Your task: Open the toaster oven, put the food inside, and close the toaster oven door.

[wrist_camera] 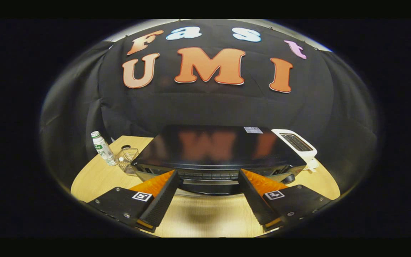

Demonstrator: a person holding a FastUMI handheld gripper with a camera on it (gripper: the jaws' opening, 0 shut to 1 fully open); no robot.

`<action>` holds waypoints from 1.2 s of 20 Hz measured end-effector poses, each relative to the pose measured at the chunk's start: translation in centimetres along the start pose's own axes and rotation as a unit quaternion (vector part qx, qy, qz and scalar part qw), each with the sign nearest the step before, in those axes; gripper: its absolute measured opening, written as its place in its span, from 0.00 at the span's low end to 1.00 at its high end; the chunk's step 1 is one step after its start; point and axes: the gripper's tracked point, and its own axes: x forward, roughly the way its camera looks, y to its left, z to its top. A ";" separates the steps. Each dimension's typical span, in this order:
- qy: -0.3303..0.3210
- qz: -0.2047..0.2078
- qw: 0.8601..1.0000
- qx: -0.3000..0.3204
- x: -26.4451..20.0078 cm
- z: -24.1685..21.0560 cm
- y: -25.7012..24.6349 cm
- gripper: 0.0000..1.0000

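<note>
Wooden table (95, 178) fronts a black cloth wall (205, 107) (draped on both sides too). A black oven (212, 150) sits mid-table, just ahead of the hand-held gripper (208, 178), whose fingers are spread wide with nothing between them. Left of the oven stand a small wire basket (127, 160), its contents hard to make out, and a white bottle (102, 148). A white toaster (296, 142) sits at the oven's right rear. The oven's door is largely hidden below its glossy top.
</note>
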 end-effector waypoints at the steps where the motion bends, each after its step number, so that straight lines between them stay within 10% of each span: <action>1: 0.001 -0.001 1.000 -0.001 -0.5 -0.4 0.0 0.99; 24: 0.077 0.003 0.997 0.015 -6.7 -11.9 0.3 0.98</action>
